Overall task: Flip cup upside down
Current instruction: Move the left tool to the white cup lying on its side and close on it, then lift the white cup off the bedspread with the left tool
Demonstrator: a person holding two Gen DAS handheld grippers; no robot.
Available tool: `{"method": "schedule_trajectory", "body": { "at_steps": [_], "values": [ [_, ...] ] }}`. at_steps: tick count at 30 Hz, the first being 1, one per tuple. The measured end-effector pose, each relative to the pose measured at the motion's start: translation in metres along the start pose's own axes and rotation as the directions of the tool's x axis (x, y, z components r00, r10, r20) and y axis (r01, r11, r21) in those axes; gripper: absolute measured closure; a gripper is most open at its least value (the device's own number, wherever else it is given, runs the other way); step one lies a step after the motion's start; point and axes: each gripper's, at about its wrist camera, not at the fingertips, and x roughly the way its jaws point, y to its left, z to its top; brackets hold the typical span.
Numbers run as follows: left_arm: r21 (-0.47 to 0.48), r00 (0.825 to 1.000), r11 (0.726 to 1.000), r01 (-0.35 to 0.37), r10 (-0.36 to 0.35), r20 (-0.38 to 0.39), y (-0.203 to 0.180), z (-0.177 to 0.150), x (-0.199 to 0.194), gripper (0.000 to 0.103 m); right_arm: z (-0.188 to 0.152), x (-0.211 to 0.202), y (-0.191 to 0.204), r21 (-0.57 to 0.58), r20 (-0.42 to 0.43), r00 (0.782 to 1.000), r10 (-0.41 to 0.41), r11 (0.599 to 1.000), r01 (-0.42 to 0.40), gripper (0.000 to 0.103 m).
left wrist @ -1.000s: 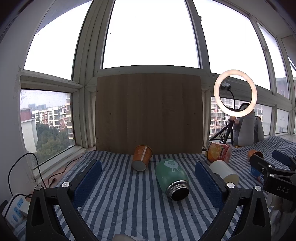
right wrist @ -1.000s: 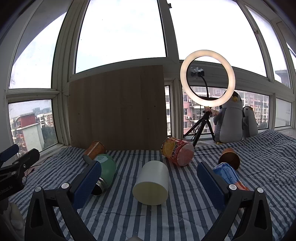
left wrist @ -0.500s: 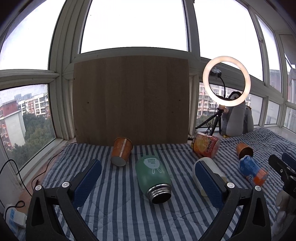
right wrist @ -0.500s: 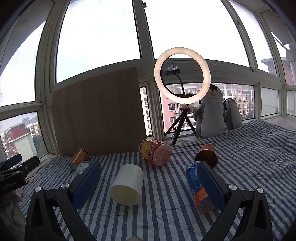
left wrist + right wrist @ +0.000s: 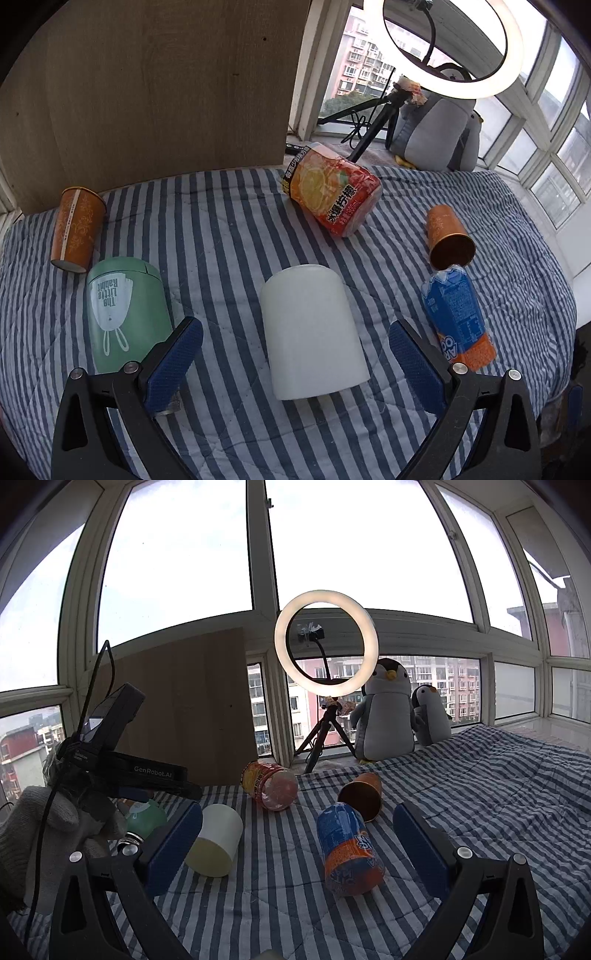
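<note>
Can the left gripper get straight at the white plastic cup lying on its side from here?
Probably yes. The left gripper is open, with the white plastic cup lying between its blue fingers and nothing in the gap; the green steel flask lies just outside the left finger.

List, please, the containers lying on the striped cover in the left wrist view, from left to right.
Orange paper cup → green flask → white cup → red drink cup → copper cup → blue bottle.
</note>
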Motion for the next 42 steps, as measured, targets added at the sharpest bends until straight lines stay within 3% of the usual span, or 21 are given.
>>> {"method": "schedule_trajectory", "body": {
  "at_steps": [5, 11, 17, 22, 30, 37, 42],
  "values": [
    [-0.048, 0.996, 0.999, 0.017, -0.021, -0.083, 0.001, 0.014, 0.037, 0.003, -0.003, -0.006, -0.007, -0.011, 0.021, 1.000, -0.016, 1.000, 0.016, 0.001],
    [-0.067, 0.979, 0.997, 0.038, -0.050, -0.199, 0.002, 0.009, 0.063, 0.008, -0.004, -0.007, -0.016, -0.007, 0.051, 0.998, -0.025, 1.000, 0.025, 0.001],
    [-0.057, 0.967, 0.998, 0.028, -0.041, -0.252, -0.003, 0.004, 0.079, 0.011, -0.004, -0.007, -0.022, 0.019, 0.066, 0.998, -0.016, 1.000, 0.015, 0.001],
    [-0.037, 0.956, 0.999, 0.027, -0.037, -0.292, -0.012, -0.003, 0.098, 0.023, -0.003, -0.011, -0.022, 0.023, 0.080, 0.997, -0.013, 1.000, 0.011, 0.001],
    [-0.081, 0.960, 0.994, 0.080, -0.098, -0.262, -0.007, -0.009, 0.090, 0.024, -0.004, -0.020, -0.019, 0.002, 0.113, 0.993, -0.020, 1.000, 0.020, 0.001],
    [-0.074, 0.971, 0.991, 0.107, -0.120, -0.205, 0.003, -0.020, 0.034, 0.026, -0.006, -0.025, -0.022, 0.010, 0.111, 0.993, -0.027, 1.000, 0.026, 0.001],
    [-0.096, 0.975, 0.989, 0.110, -0.126, -0.182, 0.019, -0.055, 0.006, 0.026, -0.005, -0.034, -0.019, 0.004, 0.104, 0.994, -0.017, 1.000, 0.017, 0.001]
  ]
}}
